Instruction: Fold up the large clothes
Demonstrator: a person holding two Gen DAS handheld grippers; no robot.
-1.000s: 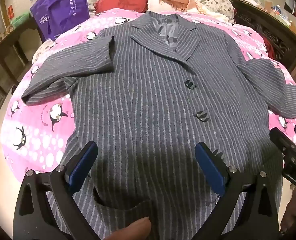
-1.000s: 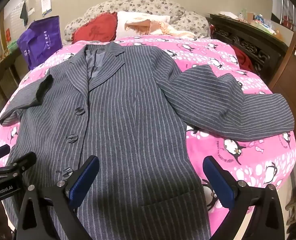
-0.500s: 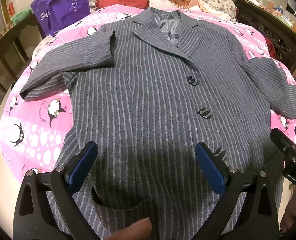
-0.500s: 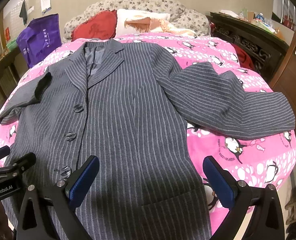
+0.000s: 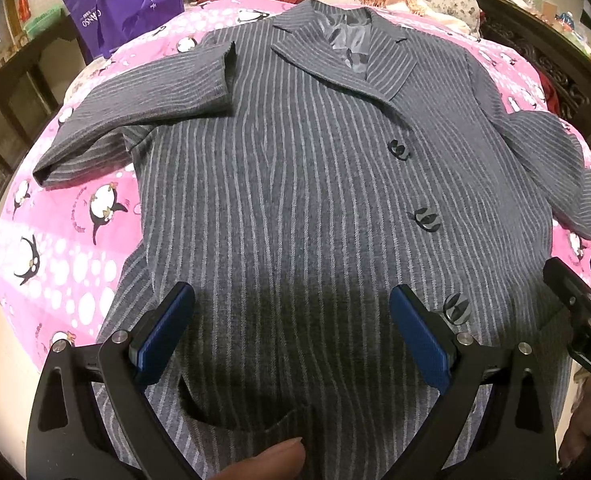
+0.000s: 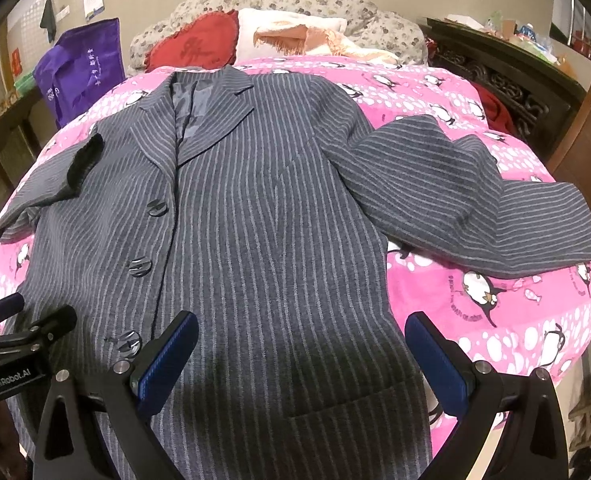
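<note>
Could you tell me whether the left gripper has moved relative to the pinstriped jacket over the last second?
Yes. The left gripper has advanced slightly toward the collar of the pinstriped jacket, whose buttons now sit lower in its view.

Left gripper (image 5: 291, 336): two black plastic arms with triangular cut-outs, each tipped by a blue ribbed pad (image 5: 163, 338). Silver round screws (image 5: 118, 336) sit behind the pads, two per arm. A fingertip (image 5: 271, 462) shows below the claw, between the arms; no sleeve visible.

Right gripper (image 6: 301, 360): same build, black arms, triangular holes, blue pads (image 6: 435, 364), silver screws (image 6: 481, 367). Seen from the left wrist, right of the claw, its black side carries white letters "DAS". Seen from the right wrist, left of the claw, the other gripper's body reads "GenRobot.AI" in white.
</note>
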